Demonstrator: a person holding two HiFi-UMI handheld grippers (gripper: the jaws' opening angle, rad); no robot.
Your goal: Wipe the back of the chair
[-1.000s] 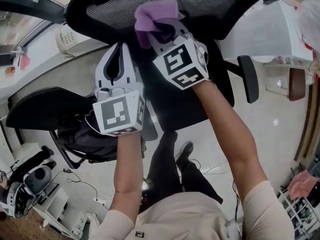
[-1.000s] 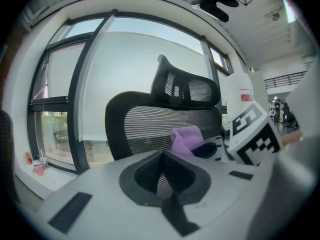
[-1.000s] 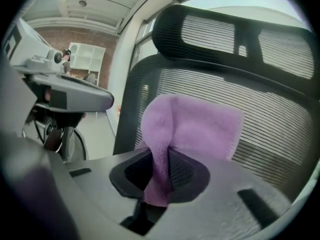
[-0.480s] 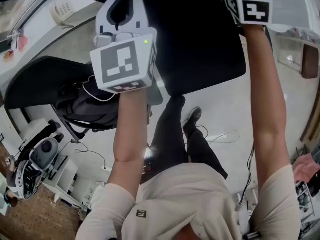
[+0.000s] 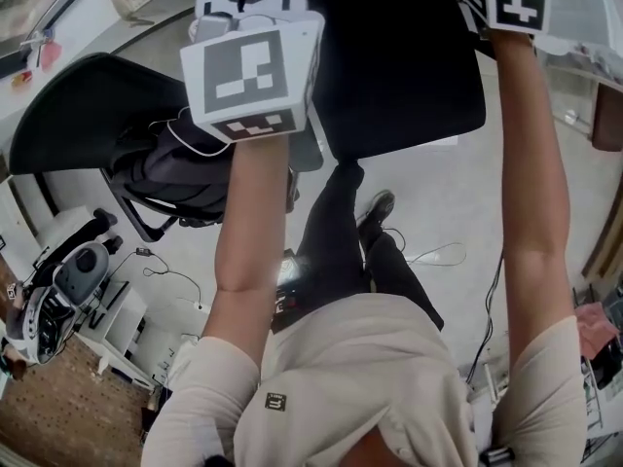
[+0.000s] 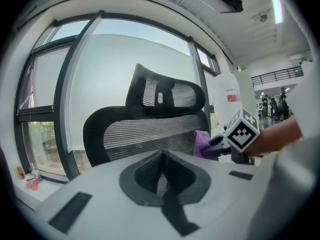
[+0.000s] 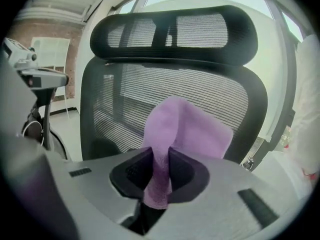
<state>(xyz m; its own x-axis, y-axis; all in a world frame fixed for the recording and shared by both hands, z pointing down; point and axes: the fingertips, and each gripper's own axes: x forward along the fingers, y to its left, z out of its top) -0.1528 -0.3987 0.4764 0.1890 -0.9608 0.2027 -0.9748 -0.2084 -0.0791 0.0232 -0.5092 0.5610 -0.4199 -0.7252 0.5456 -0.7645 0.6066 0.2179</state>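
Observation:
The black mesh chair back (image 7: 210, 96) with its headrest (image 7: 175, 31) fills the right gripper view. My right gripper (image 7: 160, 176) is shut on a purple cloth (image 7: 187, 129), which stands up in front of the mesh, close to it. In the left gripper view the same cloth (image 6: 202, 143) sits at the right part of the backrest (image 6: 145, 134). My left gripper (image 6: 163, 184) is shut on nothing, a little back from the mesh. In the head view only both marker cubes show, left (image 5: 251, 74) and right (image 5: 506, 0), above the chair's seat (image 5: 399, 66).
A second black chair (image 5: 83, 115) with a dark backpack (image 5: 170, 178) stands at the left. Cables (image 5: 438, 256) lie on the pale floor. Large windows (image 6: 55, 109) are behind the chair back. My own legs and shoes (image 5: 375, 212) are under the seat.
Both grippers have risen toward the top of the head view. The backrest and purple cloth, visible there a second ago, have left that view.

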